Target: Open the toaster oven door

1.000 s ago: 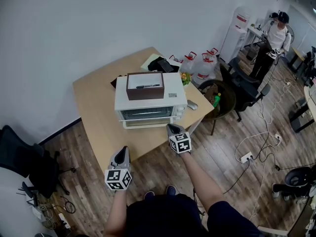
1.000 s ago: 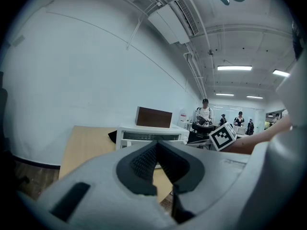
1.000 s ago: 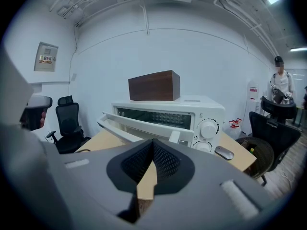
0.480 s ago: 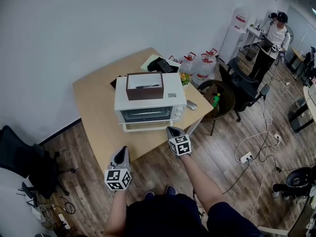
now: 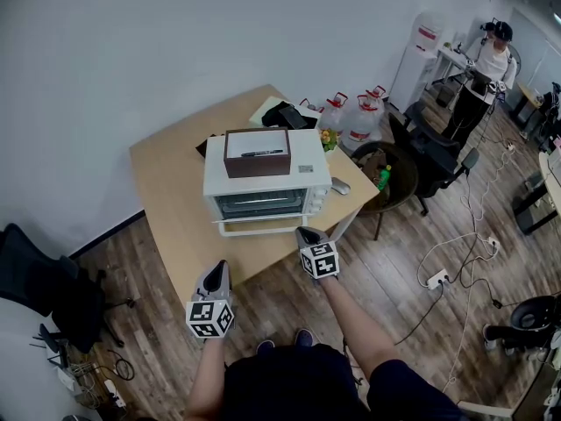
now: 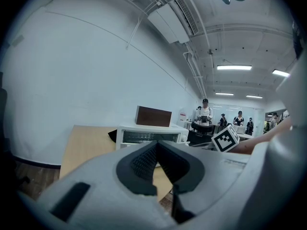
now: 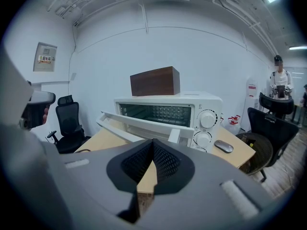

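The white toaster oven (image 5: 267,187) stands on the wooden table (image 5: 171,191), its glass door (image 5: 263,226) tipped partly outward from the top. In the right gripper view the door (image 7: 144,127) hangs ajar just beyond my right gripper (image 7: 152,152), whose jaws are shut with nothing between them. From the head view, my right gripper (image 5: 307,233) is at the door's right front corner, near the table edge. My left gripper (image 5: 215,274) hangs shut below the table's front edge, away from the oven (image 6: 151,134).
A brown box (image 5: 257,152) with a pen lies on top of the oven. A computer mouse (image 5: 341,186) sits to the oven's right. Water jugs (image 5: 351,117), office chairs (image 5: 429,160) and floor cables (image 5: 456,253) lie to the right; a person (image 5: 486,68) stands far off.
The oven door has tipped a little further out and down. My right gripper has drawn back slightly toward me. The left gripper has not moved.
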A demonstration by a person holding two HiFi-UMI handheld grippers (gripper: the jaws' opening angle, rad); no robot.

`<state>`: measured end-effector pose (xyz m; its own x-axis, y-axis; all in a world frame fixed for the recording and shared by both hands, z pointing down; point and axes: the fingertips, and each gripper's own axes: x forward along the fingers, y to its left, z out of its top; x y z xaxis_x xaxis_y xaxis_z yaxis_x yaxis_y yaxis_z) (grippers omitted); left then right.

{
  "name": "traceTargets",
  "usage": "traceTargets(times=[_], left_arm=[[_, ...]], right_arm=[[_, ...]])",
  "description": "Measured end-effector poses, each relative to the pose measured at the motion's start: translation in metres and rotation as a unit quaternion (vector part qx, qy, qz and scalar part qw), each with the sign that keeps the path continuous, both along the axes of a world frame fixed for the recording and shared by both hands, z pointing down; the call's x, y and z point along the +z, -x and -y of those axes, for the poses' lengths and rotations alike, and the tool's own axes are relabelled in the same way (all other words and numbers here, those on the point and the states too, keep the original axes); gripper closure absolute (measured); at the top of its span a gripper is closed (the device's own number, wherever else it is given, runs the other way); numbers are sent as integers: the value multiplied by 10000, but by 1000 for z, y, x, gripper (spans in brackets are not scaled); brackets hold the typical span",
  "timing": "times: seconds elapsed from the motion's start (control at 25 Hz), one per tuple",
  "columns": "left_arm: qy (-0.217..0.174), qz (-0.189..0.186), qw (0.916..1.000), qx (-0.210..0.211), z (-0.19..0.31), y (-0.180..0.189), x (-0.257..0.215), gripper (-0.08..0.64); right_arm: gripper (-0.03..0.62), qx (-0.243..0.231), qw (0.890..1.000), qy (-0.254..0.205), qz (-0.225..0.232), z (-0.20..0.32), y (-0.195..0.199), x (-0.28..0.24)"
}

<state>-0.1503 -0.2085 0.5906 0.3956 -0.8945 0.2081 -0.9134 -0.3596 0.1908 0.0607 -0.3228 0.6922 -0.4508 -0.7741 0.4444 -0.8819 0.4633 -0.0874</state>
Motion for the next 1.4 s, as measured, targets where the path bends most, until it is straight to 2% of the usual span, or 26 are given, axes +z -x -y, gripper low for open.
traceTargets(times=[1.4], left_arm=[[97,-90,9999,-41,-7,1,2,564]], right_arm=[[586,-34,9999,116,7,-33,0,29]])
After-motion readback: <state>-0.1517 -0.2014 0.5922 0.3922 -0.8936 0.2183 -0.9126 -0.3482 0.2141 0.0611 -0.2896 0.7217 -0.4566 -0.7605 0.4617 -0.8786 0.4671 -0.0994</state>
